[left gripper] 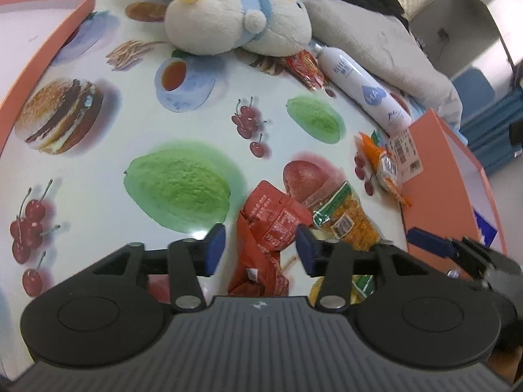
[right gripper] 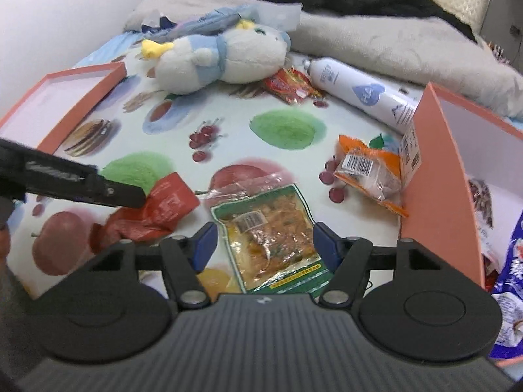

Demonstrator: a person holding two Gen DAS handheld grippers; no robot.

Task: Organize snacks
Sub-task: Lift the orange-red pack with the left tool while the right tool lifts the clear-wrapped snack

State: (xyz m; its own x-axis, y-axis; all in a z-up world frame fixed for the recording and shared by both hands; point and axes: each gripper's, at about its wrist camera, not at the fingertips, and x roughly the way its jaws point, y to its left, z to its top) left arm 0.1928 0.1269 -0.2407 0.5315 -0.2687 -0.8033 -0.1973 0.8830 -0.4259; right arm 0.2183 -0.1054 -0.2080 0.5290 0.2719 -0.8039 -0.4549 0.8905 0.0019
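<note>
A: Left gripper (left gripper: 260, 249): what do its fingers (left gripper: 215, 243) flank?

B: The crumpled red packet (left gripper: 271, 225). They stand partly open on either side of it, apparently without pressing; nothing is held.

A: And the right gripper (right gripper: 265, 245)?

B: Open wider, astride the green-edged clear packet (right gripper: 271, 235) lying flat on the fruit-print cloth (right gripper: 284, 127), likewise ungripped.

A: Why there?

B: Probably for pickup: the orange box (right gripper: 438, 176) just beside, already holding snacks, seems the destination. An orange packet (right gripper: 369, 170) leans at its wall.
</note>
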